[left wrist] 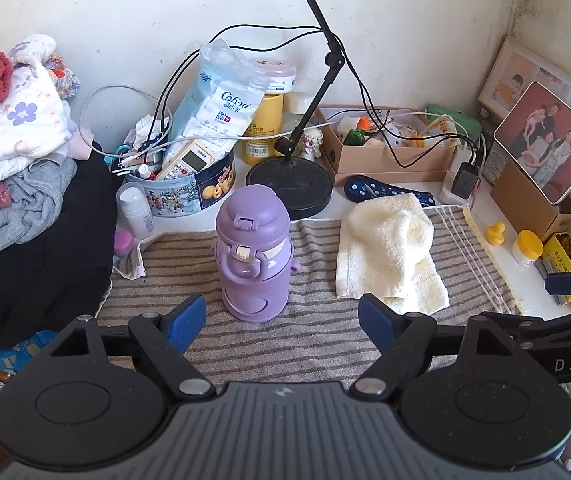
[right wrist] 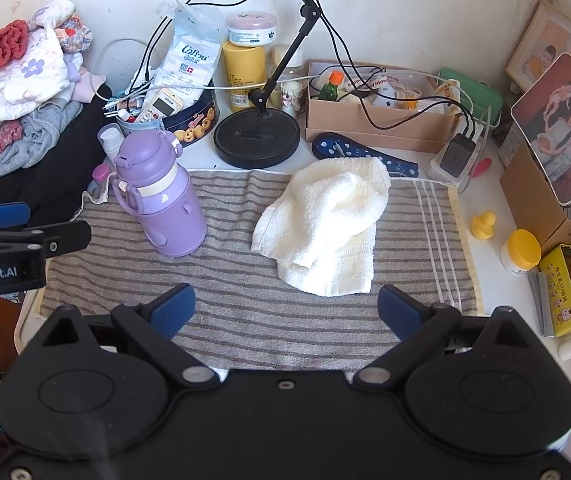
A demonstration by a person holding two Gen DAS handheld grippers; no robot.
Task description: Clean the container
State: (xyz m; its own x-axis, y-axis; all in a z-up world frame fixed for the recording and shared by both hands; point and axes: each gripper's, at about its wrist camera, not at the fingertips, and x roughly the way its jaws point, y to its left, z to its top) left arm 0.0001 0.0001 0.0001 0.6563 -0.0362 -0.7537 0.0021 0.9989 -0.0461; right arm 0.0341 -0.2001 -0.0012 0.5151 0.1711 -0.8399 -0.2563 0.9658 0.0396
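A white tabletop [right wrist: 481,184] set into a corner of stained white walls is covered in the middle by a grey-striped towel [right wrist: 245,304]. On this towel a purple lidded drinking bottle [left wrist: 254,252] is stood upright, and a crumpled cream washcloth [left wrist: 389,252] is laid to its right, apart from it. Behind the bottle a round biscuit tin [right wrist: 193,120] is filled with a remote control, cables and a wipes packet marked "CoRou". Right of the tin a cardboard box [right wrist: 381,128] is packed with small bottles and packets. The left gripper [left wrist: 283,320] is held wide apart in front of the bottle, gripping nothing; the right gripper [right wrist: 287,308] is likewise spread wide before the washcloth.
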